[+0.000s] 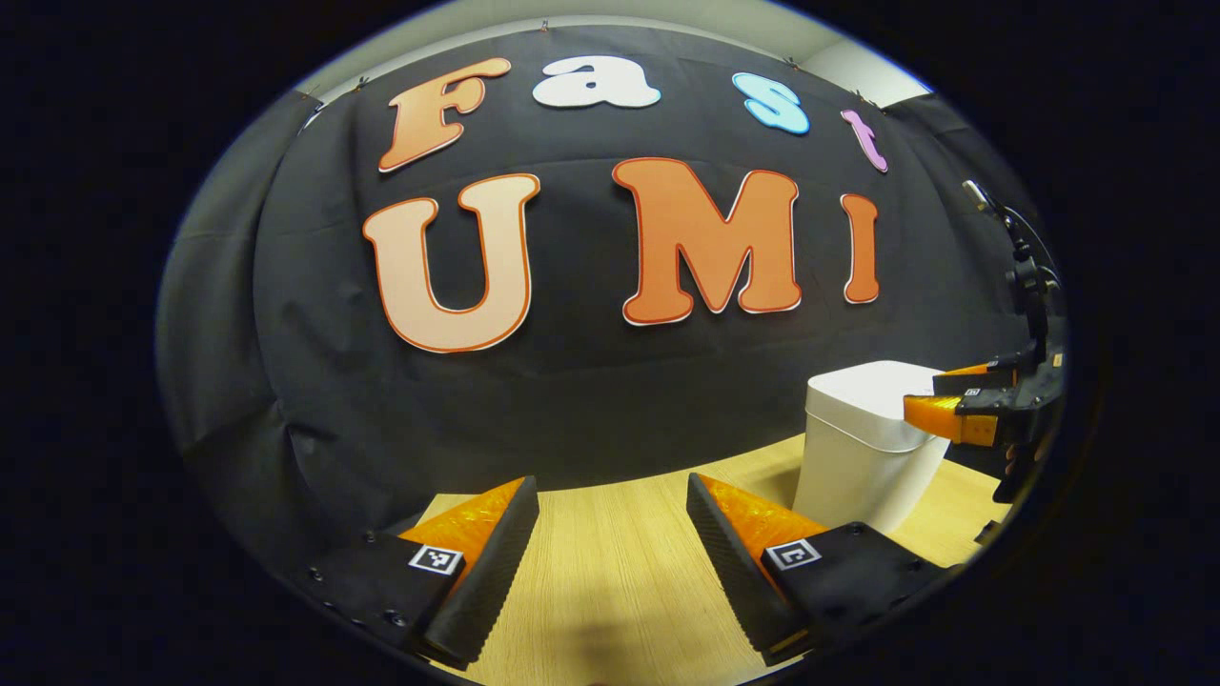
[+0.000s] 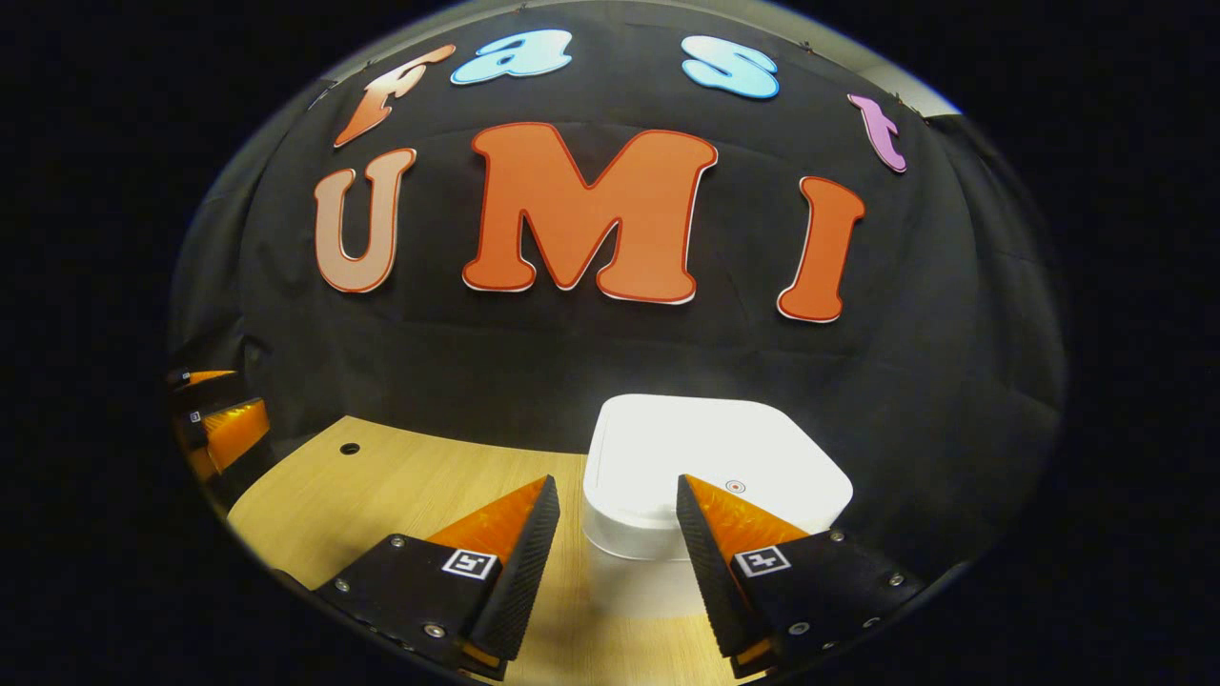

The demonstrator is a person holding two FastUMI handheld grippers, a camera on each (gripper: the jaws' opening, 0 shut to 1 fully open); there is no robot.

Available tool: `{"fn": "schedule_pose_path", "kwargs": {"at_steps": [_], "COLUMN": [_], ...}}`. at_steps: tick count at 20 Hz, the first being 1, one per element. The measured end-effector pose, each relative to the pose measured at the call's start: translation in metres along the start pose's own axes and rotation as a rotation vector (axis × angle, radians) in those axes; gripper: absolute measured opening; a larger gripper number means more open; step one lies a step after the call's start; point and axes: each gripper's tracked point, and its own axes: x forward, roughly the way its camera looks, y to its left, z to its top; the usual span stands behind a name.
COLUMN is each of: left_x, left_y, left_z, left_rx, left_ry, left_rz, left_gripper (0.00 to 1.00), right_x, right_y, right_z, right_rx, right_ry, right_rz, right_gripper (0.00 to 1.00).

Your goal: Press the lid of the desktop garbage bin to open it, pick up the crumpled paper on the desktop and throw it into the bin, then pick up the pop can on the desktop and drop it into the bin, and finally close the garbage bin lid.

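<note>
A white desktop garbage bin with its lid down stands on the wooden table near the back wall. My right gripper hovers just above and in front of the lid, fingers apart and holding nothing. Seen from the left gripper view, the bin is at the right, with the right gripper over its top edge. My left gripper is open above bare tabletop, left of the bin. From the right gripper view the left gripper shows at the far left edge.
The wooden table runs up to the black cloth wall behind the bin. A small round hole sits in the tabletop at the back left.
</note>
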Motion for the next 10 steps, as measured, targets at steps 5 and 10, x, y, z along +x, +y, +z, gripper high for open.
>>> {"fn": "schedule_pose_path", "kwargs": {"at_steps": [5, 10], "left_x": [-0.002, -0.008], "left_y": [0.011, 0.011], "left_z": [-0.001, -0.003], "left_rx": [-0.007, -0.039], "left_ry": [-0.015, -0.026], "left_rz": [0.028, 0.026], "left_gripper": [0.99, 0.99], "right_x": [-0.004, -0.008], "right_y": [0.029, 0.055], "right_z": [-0.005, -0.004], "right_rx": [-0.058, -0.079], "right_ry": [-0.020, -0.052], "right_rz": [0.065, 0.120], "right_gripper": [0.76, 0.78]}}
